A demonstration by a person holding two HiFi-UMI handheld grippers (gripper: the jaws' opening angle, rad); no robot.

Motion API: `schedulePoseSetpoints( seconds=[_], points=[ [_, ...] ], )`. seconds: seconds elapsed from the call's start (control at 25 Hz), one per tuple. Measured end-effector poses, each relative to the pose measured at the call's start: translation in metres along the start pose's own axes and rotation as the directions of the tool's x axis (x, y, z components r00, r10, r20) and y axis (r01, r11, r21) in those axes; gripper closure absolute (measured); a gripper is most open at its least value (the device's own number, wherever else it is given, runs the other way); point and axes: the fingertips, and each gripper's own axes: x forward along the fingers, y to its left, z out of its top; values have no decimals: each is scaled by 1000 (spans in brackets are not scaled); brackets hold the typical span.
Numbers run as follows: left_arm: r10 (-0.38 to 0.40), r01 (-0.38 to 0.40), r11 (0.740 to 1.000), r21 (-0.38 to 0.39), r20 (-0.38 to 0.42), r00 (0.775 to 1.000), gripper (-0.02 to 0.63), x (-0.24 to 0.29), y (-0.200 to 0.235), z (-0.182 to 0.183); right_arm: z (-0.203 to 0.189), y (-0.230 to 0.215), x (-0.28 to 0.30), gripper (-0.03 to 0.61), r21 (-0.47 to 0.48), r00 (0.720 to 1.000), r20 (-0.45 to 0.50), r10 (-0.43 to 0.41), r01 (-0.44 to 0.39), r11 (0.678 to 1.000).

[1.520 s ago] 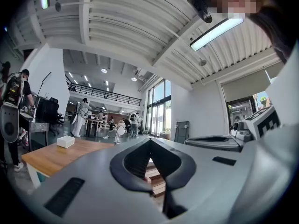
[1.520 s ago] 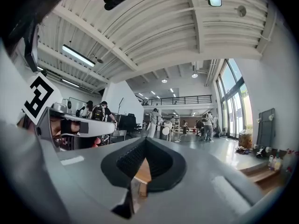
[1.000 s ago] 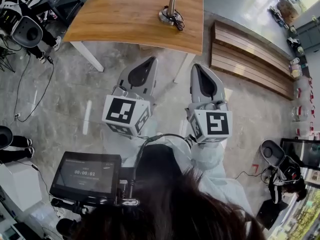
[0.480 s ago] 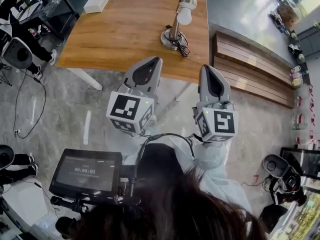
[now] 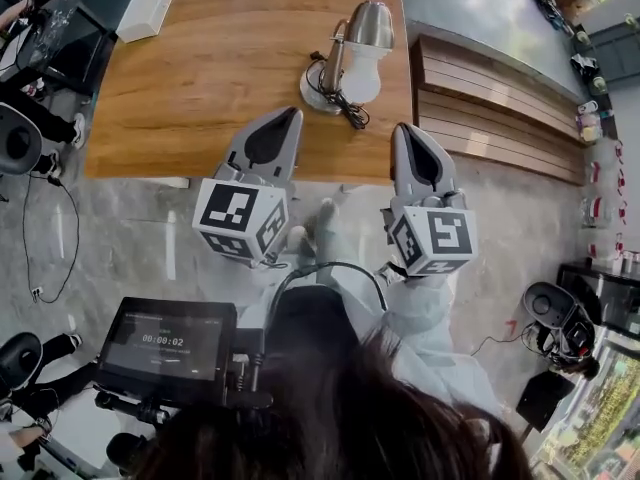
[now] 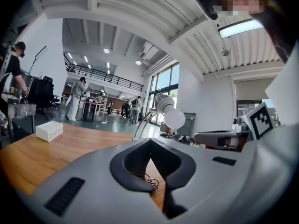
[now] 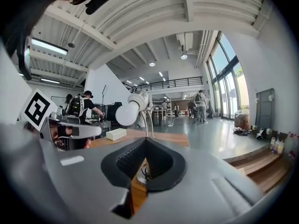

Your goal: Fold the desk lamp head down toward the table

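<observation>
The desk lamp (image 5: 345,58) stands near the right front edge of the wooden table (image 5: 200,88). It has a round base, a bent metal arm, a silver head (image 5: 370,23) and a white bulb (image 5: 362,80). Its head is raised, with the bulb pointing down and outward. My left gripper (image 5: 289,114) is shut and empty over the table's front edge, left of the lamp base. My right gripper (image 5: 402,128) is shut and empty at the table's corner, right of the base. The left gripper view shows the bulb (image 6: 174,118) ahead; the right gripper view shows the bulb (image 7: 126,113) up left.
A white box (image 5: 145,8) lies at the table's far left. The lamp's black cable (image 5: 348,110) coils by the base. A wooden bench (image 5: 490,108) runs along the right of the table. People and chairs are at the left, and a screen (image 5: 170,348) is below me.
Both grippers have moved forward side by side to the table's front edge. The table and lamp have come much nearer in the head view. Both grippers stayed shut.
</observation>
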Motion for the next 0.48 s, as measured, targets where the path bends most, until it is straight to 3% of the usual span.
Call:
schedulePoseSetpoints(
  seconds=[0.32,0.48],
  points=[
    [-79,80,997,-2,-77,994,611,84,21,-16,-8,-48,85,577,116,987,-76,142,-132,984],
    [-90,85,995,-48,-107,990,611,115,33,-30,-12,-52,118,577,217,943,-160,291,-254,942]
  ],
)
